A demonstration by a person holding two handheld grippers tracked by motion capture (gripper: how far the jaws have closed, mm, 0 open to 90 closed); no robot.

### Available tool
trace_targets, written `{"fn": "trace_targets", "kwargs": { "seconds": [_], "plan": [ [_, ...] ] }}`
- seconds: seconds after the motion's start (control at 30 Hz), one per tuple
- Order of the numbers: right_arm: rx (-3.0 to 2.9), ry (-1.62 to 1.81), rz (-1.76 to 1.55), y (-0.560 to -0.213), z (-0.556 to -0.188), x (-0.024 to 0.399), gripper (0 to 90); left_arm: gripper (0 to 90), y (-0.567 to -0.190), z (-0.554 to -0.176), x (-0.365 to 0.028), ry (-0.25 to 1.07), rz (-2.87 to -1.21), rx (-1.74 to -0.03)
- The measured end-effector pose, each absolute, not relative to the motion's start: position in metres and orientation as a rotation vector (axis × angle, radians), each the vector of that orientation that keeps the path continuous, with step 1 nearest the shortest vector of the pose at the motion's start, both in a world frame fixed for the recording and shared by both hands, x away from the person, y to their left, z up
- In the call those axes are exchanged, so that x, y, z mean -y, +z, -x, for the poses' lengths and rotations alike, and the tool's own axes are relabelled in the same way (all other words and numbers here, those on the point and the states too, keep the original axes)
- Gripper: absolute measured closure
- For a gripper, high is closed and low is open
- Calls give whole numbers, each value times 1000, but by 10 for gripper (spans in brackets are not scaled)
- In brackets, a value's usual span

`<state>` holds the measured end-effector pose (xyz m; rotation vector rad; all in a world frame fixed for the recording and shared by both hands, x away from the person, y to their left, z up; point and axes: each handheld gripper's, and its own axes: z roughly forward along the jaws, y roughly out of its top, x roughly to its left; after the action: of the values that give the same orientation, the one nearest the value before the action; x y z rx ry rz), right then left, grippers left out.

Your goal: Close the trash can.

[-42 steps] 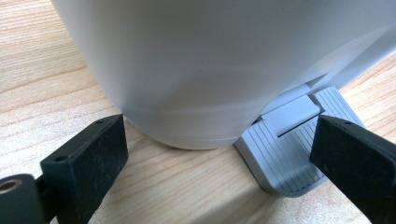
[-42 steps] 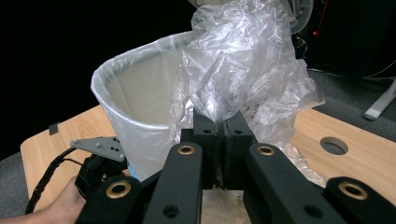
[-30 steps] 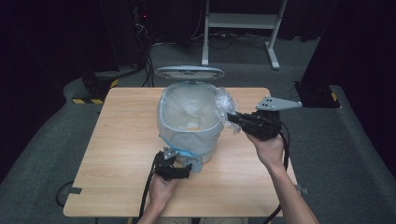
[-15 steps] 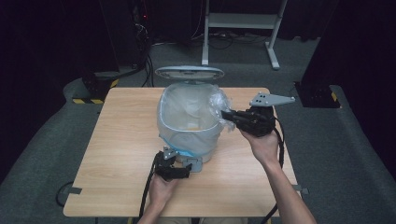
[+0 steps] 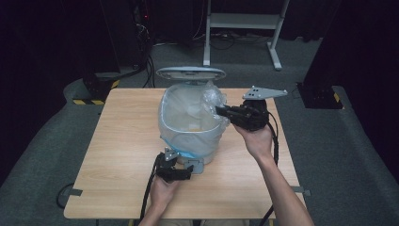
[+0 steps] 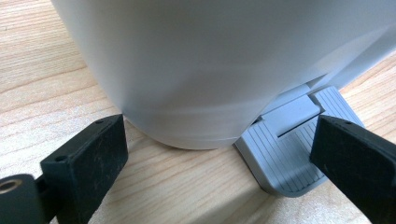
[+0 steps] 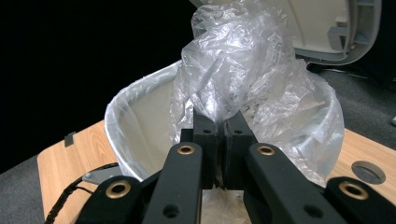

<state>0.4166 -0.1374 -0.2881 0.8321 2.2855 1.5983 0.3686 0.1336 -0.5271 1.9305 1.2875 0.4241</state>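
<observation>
Both tongs appear in the high view. Left gripper [image 5: 181, 170] sits low on the wooden table [image 5: 117, 155] at the foot of the pedal bin [image 5: 190, 141], beside the grey pedal [image 5: 195, 165]. Right gripper [image 5: 221, 111] is at the bin's right rim, clamped on a bunched fold of the clear plastic liner [image 5: 212, 96]. The lid [image 5: 190, 73] stands open at the back. The bin stands near the middle of the table.

Left gripper view: the jaws are apart, one either side of the bin's base [image 6: 201, 93] and the ribbed pedal [image 6: 285, 158]. Neither jaw touches the pedal; whether the left jaw touches the bin wall cannot be told.

Right gripper view: the jaws are together, pinching the liner [image 7: 243, 88] just above the rim [image 7: 135, 100]. The open lid [image 7: 327, 28] hangs close behind the raised plastic.

Risks, as judgement:
- A thin liner held on a small pinch may tear or slip free if pulled sharply.
- Upward pull could lift or tip the light bin, since nothing presses it down.
- If the lid drops, it could trap the bunched plastic.
</observation>
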Motion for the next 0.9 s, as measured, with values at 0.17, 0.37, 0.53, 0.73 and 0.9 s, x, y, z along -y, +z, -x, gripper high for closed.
{"fn": "trace_targets", "kwargs": {
  "seconds": [0.17,0.37,0.53,0.73,0.9],
  "plan": [
    [-2288,1607,-830,-288,-420,134,865,43,-527,-369,-133,423,-1930,-1287],
    [-2298,1606,-834,-287,-426,127,865,43,-527,-369,-134,423,-1930,-1287],
    [-2303,1602,-819,-283,-427,119,865,43,-527,-369,-134,421,-1931,-1286],
    [-2318,1590,-810,-283,-432,108,863,43,-527,-369,-134,420,-1932,-1286],
    [-2332,1582,-833,-288,-438,103,861,43,-527,-369,-134,422,-1930,-1287]
  ]
}}
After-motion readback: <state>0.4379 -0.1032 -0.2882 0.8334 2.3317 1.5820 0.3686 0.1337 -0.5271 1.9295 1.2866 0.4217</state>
